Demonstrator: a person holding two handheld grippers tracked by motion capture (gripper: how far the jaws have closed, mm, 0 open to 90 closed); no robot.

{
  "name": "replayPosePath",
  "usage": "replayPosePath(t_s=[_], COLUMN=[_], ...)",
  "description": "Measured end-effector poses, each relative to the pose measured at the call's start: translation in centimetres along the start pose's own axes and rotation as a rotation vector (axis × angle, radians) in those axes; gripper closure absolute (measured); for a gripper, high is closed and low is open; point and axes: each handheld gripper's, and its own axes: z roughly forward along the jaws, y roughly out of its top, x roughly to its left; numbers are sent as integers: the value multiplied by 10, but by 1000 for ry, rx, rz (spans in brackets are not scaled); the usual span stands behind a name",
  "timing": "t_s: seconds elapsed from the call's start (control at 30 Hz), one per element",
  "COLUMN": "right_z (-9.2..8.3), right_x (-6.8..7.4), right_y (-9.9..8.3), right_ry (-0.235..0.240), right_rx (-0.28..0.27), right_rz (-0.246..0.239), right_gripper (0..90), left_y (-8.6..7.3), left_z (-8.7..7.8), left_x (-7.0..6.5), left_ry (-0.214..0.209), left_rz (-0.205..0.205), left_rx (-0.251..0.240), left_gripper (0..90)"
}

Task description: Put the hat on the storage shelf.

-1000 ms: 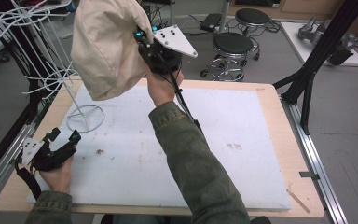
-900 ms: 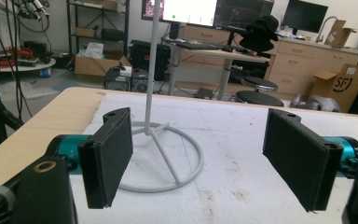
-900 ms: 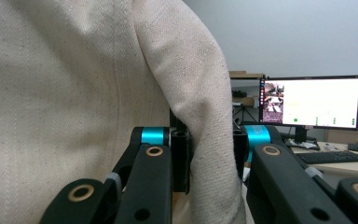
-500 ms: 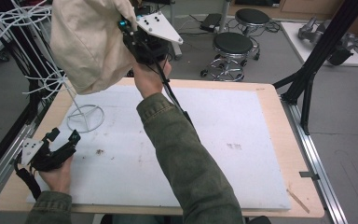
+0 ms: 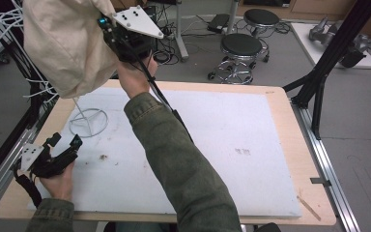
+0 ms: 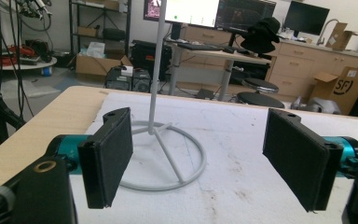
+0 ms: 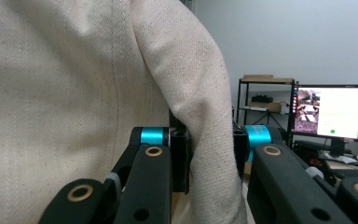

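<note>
Since the earlier frames the right gripper [image 5: 107,30] has carried the cream cloth hat [image 5: 65,43] higher and further toward 11 o'clock, so the fabric now hangs over the table's far-left corner, above the white wire stand [image 5: 88,121]. The left gripper [image 5: 64,145] has stayed put at 8 o'clock on the white mat [image 5: 251,145].

Right gripper: jaws closed on a fold of the hat; in the right gripper view the cloth [image 7: 205,154] is pinched between the two pads.

Left gripper [image 6: 198,156]: jaws wide apart, nothing between them, resting low near the stand's ring base [image 6: 168,163], apart from it.

Step in hand, as judged: lifting the hat to hang it on the stand's top, which lies out of frame at upper left. The next move likely calls for bringing the hat's opening over the upright pole and lowering before letting go. The left gripper could steady the base if the stand tips.
</note>
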Motion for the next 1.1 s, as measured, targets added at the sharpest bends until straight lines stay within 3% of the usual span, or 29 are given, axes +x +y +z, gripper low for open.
replayPosePath(t_s=[0.3,0.53,0.63,1.1], right_z=[14,29,32,40], right_x=[24,41,43,33], right_y=[8,-5,-13,-42], right_ry=[40,72,49,45], right_rx=[-6,65,75,154], right_rz=[-22,-73,-103,-57], right_gripper=[776,769,757,749], left_y=[0,0,0,-1], left_z=[-3,-4,-5,-5], left_x=[3,5,5,7], left_ry=[6,11,14,14], left_rz=[-10,-16,-20,-29], left_rx=[-2,-6,-7,-5], left_gripper=[244,244,244,244])
